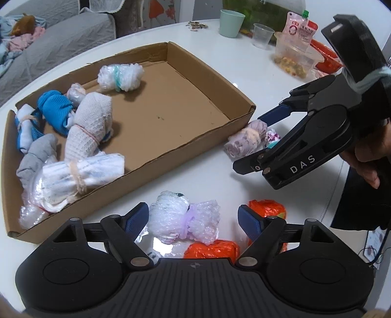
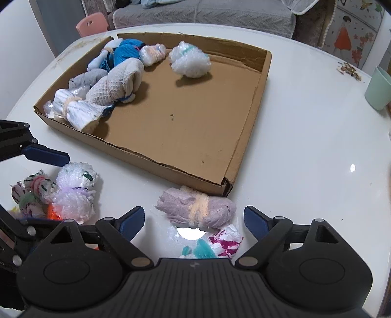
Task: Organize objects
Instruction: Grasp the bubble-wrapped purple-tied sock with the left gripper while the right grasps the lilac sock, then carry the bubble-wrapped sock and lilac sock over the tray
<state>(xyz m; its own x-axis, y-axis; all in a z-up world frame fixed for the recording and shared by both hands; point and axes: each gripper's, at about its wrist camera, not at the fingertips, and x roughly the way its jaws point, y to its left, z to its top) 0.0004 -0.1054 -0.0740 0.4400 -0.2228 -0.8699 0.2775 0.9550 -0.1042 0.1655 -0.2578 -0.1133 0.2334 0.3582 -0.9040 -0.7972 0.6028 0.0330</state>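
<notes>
A shallow cardboard tray (image 1: 171,110) (image 2: 195,122) lies on the white table, with several tied cloth and bubble-wrap bundles (image 1: 85,127) heaped at its left end. My left gripper (image 1: 193,219) stands open around a bubble-wrap bundle with a purple tie (image 1: 183,220) (image 2: 73,193); small gaps show at both pads. My right gripper (image 2: 193,212) (image 1: 249,144) is open around a lilac cloth roll with a pale band (image 2: 195,210) (image 1: 242,144), which lies by the tray's near corner, and its pads do not touch the roll.
Orange foil bundles (image 1: 212,249) lie just under my left gripper. A white, magenta and teal bundle (image 2: 224,242) sits below the lilac roll, and a striped bundle (image 2: 34,190) at the left. A mint cup (image 1: 231,23), a clear cup (image 1: 262,35) and a snack bowl (image 1: 295,58) stand at the back.
</notes>
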